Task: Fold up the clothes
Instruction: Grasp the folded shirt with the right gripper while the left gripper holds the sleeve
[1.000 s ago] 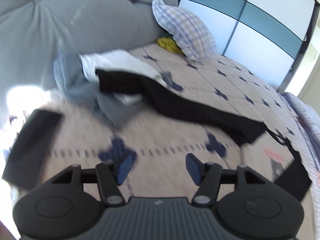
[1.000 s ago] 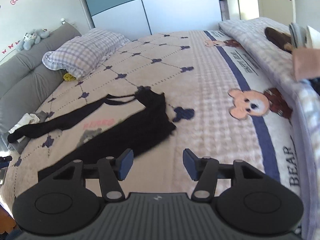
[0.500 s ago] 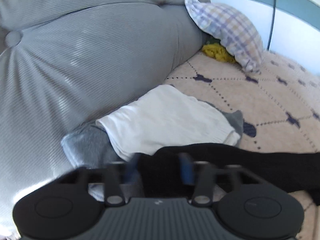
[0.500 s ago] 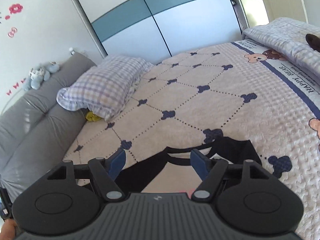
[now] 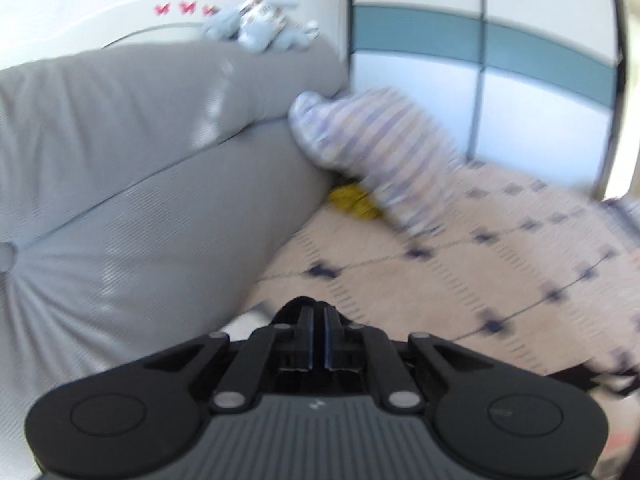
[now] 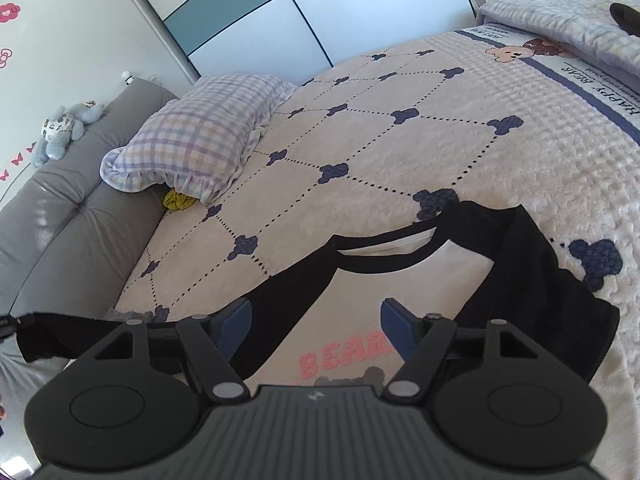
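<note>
A cream shirt with black sleeves and pink "BEAR" lettering (image 6: 400,280) lies on the bed, neckline facing away. My right gripper (image 6: 316,320) is open, low over the shirt's chest, holding nothing. One long black sleeve (image 6: 52,336) stretches left toward the headboard. In the blurred left wrist view my left gripper (image 5: 318,320) is shut on the black sleeve end (image 5: 300,304), which shows just past the fingertips; more black cloth (image 5: 576,374) trails off to the right.
A grey padded headboard (image 5: 120,200) stands close on the left. A checked pillow (image 6: 200,136) and a yellow cloth (image 6: 178,200) lie by it. A plush toy (image 6: 64,128) sits on top. Wardrobe doors (image 6: 260,12) stand behind the bed. A folded quilt (image 6: 560,12) lies far right.
My left gripper reached the black sleeve by the headboard, closed on it and lifted. My right gripper moved forward and down over the shirt's chest, staying open.
</note>
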A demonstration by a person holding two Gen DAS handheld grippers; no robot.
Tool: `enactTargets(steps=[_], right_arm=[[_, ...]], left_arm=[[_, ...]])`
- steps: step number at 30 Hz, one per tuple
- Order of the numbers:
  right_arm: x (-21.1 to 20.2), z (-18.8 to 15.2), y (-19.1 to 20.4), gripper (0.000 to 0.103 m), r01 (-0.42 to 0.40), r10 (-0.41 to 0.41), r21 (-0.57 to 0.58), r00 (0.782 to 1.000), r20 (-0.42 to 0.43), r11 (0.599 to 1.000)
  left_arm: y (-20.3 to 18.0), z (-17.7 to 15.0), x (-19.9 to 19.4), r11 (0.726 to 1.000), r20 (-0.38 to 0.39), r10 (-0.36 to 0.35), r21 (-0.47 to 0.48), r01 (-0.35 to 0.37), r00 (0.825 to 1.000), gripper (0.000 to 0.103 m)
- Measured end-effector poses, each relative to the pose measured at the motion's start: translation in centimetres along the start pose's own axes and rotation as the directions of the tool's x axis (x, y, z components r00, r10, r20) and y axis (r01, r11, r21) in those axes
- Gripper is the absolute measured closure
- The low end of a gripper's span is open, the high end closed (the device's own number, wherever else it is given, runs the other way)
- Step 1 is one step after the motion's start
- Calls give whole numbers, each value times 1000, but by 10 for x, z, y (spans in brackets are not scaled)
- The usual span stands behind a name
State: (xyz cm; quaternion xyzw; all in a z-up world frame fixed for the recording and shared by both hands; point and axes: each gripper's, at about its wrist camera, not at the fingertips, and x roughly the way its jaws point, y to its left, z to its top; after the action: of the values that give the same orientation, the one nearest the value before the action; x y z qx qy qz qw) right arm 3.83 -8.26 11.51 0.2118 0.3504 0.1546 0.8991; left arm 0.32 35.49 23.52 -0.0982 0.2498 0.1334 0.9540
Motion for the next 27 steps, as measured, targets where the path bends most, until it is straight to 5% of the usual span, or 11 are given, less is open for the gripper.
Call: enactTargets(steps=[2, 4, 6, 7, 8, 9, 10, 13, 18, 20, 27], right_arm=[[-3, 1, -3, 29, -14, 14, 26, 1000, 14, 1000], [-8, 3, -8, 29, -32, 30, 58, 999, 31, 998], [-16, 5, -14, 29, -39, 35, 63, 998, 54, 997], [-21, 7, -20, 29, -32, 26, 74, 997, 74, 997], [-26, 10, -27, 29, -23, 15, 87, 995, 94, 996], [-31, 12, -37, 29, -16, 3, 118, 993, 115, 993], [-36, 13, -48, 29, -16, -5, 150, 991, 133, 989], [-49, 14, -88, 29, 7, -51, 264, 986, 161, 964], [-51, 10, -133, 29, 21, -84, 392, 986, 143, 920], [-47, 9, -137, 29, 24, -78, 393, 990, 121, 919], [-15, 1, -134, 30, 173, -171, 229, 985, -29, 958]], left_arm=[[-38, 9, -21, 986, 27, -158, -47, 159, 987, 98], [-98, 11, -44, 944, 42, -329, -31, 330, 944, 97], [-155, 6, -57, 860, 4, -510, -17, 510, 860, 96], [-178, 3, -64, 804, -22, -595, -20, 595, 803, 95], [-195, 0, -69, 743, -48, -669, -23, 668, 742, 85], [-207, -4, -73, 686, -69, -727, -27, 728, 683, 61], [-213, -9, -78, 655, -70, -755, -29, 755, 652, 36], [-211, -27, -86, 675, -56, -736, 13, 737, 675, 28], [-174, -77, -47, 816, -168, -573, -31, 577, 802, 30], [-157, -100, -27, 865, -223, -495, -43, 499, 840, 30], [-132, -155, 5, 905, -320, -423, -97, 415, 848, 31]])
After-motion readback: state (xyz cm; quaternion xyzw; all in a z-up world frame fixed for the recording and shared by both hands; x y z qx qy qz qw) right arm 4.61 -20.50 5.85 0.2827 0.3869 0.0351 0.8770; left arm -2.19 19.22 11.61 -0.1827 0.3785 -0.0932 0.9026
